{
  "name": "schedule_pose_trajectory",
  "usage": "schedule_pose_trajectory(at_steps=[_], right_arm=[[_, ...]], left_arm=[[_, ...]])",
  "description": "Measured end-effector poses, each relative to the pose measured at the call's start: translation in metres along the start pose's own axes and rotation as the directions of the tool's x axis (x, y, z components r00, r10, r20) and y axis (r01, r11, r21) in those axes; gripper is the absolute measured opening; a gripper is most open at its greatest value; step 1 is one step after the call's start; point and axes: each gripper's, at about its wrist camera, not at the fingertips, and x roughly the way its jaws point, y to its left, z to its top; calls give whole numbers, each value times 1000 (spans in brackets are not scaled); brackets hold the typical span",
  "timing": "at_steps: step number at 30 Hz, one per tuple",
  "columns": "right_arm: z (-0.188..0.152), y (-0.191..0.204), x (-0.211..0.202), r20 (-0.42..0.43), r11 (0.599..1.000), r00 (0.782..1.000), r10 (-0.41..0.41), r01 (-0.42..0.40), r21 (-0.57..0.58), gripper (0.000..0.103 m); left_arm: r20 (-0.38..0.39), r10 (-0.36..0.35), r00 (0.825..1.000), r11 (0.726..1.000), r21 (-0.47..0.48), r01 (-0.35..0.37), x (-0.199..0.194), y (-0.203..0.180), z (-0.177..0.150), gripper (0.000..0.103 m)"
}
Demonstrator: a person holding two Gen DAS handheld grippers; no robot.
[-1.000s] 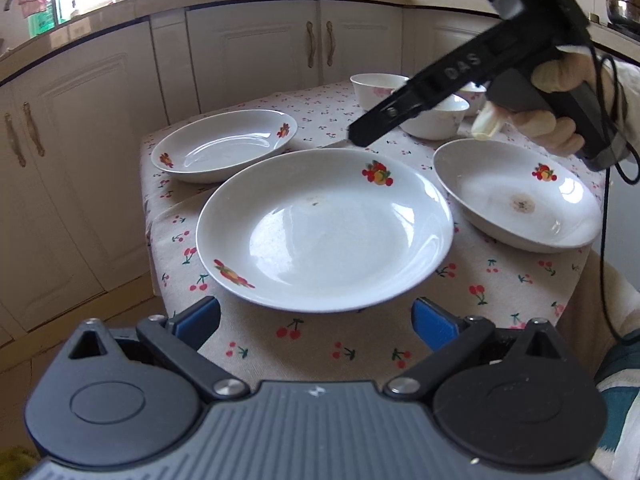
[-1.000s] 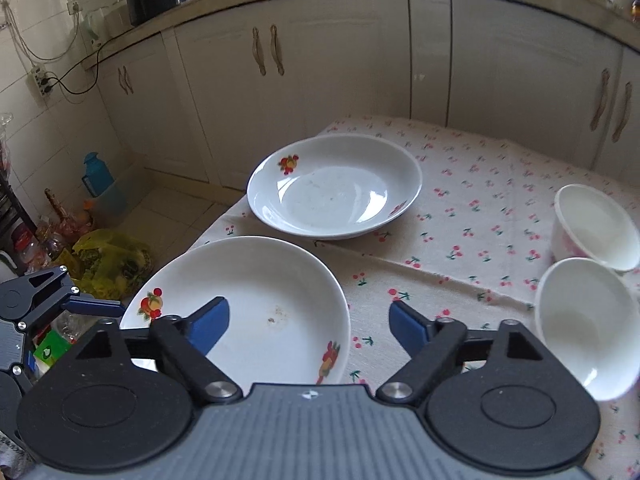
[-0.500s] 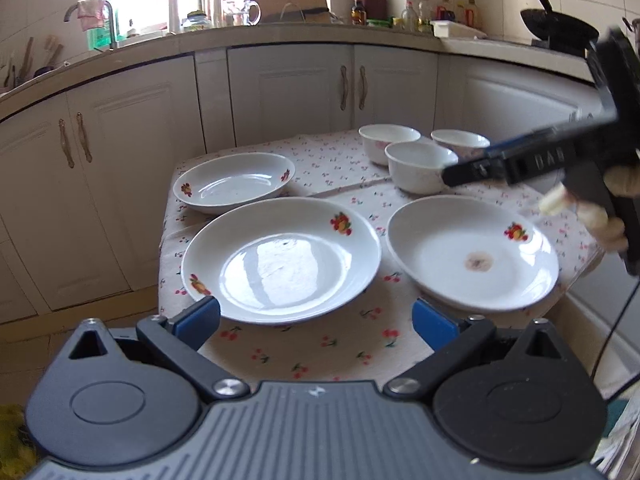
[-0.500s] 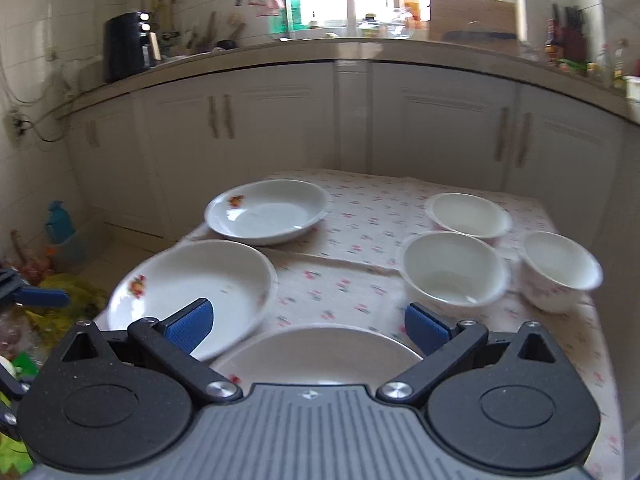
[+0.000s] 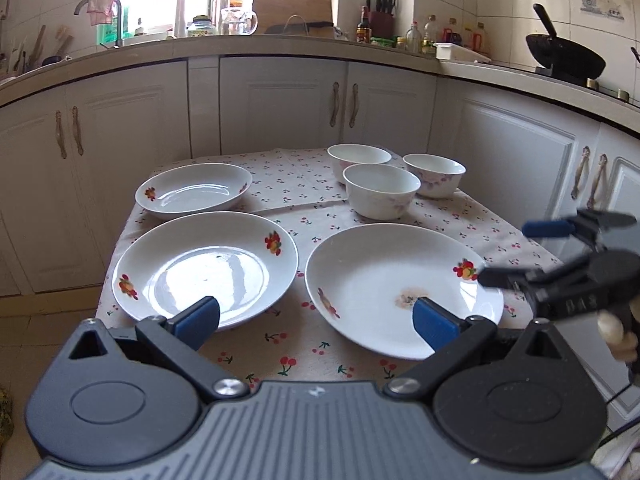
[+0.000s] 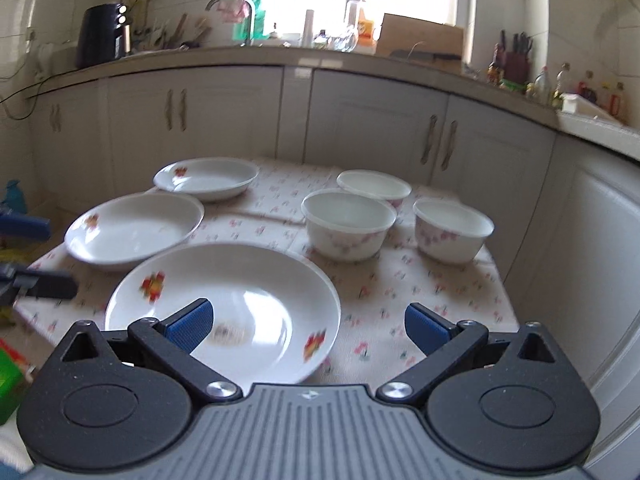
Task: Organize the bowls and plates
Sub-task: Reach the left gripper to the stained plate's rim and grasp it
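Three white plates with fruit prints lie on the table: a near left plate [image 5: 204, 268], a near right plate [image 5: 400, 284] with a brown stain, and a far left plate [image 5: 194, 190]. Three white bowls [image 5: 380, 194] stand at the back right. My left gripper [image 5: 316, 318] is open and empty, above the table's front edge. My right gripper [image 6: 306, 322] is open and empty, above the stained plate [image 6: 236, 308]; it also shows in the left wrist view [image 5: 532, 252] at the right. The bowls [image 6: 348, 222] and other plates [image 6: 134, 230] lie beyond it.
The small table has a cherry-print cloth [image 5: 296, 344] and stands among white kitchen cabinets [image 5: 284, 108]. The counter behind holds bottles, a knife block and a wok [image 5: 564, 54]. Floor shows at the left of the table.
Both grippers have pulled back and up from the table, so the whole table now shows. The right gripper has swung from over the plates to the table's right side. Nothing was picked up.
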Motion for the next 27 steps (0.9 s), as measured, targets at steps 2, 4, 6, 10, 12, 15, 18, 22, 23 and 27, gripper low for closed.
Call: schedule_pose_trajectory(at_steps=[2,4,6,10,12,15,18,22,23,27], right_arm=[[-9,-2,0,-25,999,999,41,-41,2,103],[-17,-2,-3,-41,997,996,76,-77,-8,103],[-24,-2,-5,-54,994,993,108,-109,-24,103],[-32,0,-4,-81,981,980,180,-185,-52,103],[-35,5,-3,-99,978,978,185,-194,-79,103],[-38,9,1,-114,974,976,184,-197,-116,103],[-37,12,7,-118,972,976,183,-198,-130,103],[-35,12,16,-121,971,975,185,-201,-132,103],[-35,12,18,-122,970,975,184,-200,-136,103],[-33,13,26,-125,967,973,193,-210,-143,103]], left_arm=[[-3,8,1000,1000,-9,-8,1,-2,1,102],[-6,17,1000,1000,-8,-17,2,-4,2,102],[-14,30,999,1000,4,-30,5,-6,3,102],[-21,25,999,1000,2,-24,9,-10,7,102],[-22,24,999,1000,1,-24,12,-11,9,102],[-38,8,999,1000,-6,-9,16,-11,14,102],[-52,7,999,1000,-3,-7,20,-10,18,102],[-81,10,997,999,35,-7,28,-12,24,102],[-92,5,996,999,45,0,31,-12,26,102],[-132,-36,991,996,78,47,42,-11,33,101]])
